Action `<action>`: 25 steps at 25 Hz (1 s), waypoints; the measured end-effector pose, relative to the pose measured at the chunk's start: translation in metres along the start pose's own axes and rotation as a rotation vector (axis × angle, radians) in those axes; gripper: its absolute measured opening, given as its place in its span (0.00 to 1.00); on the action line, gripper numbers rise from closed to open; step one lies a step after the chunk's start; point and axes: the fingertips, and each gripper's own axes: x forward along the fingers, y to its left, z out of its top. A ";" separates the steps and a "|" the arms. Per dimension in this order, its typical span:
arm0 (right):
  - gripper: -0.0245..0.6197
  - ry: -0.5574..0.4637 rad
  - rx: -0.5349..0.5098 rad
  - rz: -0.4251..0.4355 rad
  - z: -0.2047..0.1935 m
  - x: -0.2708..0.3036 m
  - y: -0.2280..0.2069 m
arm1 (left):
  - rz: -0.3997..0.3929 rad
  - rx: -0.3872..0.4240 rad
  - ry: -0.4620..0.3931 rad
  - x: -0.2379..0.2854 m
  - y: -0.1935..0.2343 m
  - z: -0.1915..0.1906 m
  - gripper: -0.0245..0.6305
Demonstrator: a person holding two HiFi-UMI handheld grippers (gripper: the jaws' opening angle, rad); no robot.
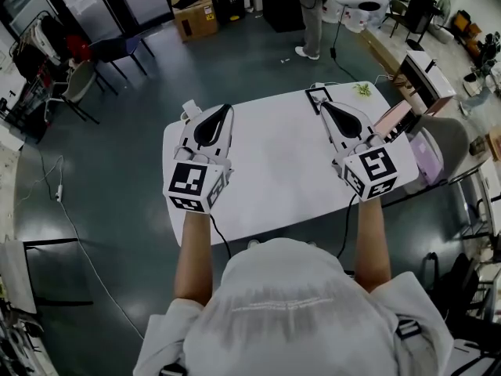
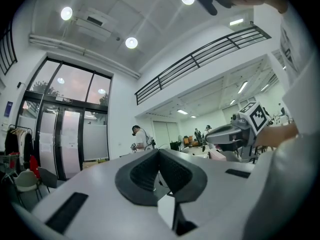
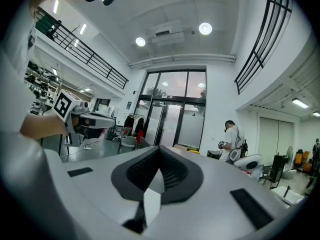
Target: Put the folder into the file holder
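Both grippers hang above the white table (image 1: 274, 178) with nothing in them. My left gripper (image 1: 226, 110) is over the table's left half, its jaws pressed together and empty, as the left gripper view (image 2: 159, 152) shows. My right gripper (image 1: 322, 105) is over the right half, also shut and empty (image 3: 160, 149). A pink flat thing (image 1: 391, 121), possibly the folder, leans at the table's right edge, just right of the right gripper. A black-rimmed rectangle (image 1: 317, 95) lies at the far edge beyond the right gripper's tips. I cannot make out a file holder for certain.
A small green thing (image 1: 362, 90) lies at the table's far right corner. A pale lilac chair (image 1: 427, 155) stands to the right of the table. A person (image 1: 311, 14) stands beyond it, and a cardboard box (image 1: 193, 10) and chairs (image 1: 78, 84) are further off.
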 end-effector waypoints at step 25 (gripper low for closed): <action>0.08 0.030 0.006 -0.004 -0.010 -0.002 -0.001 | -0.007 -0.014 0.006 -0.002 -0.005 -0.003 0.06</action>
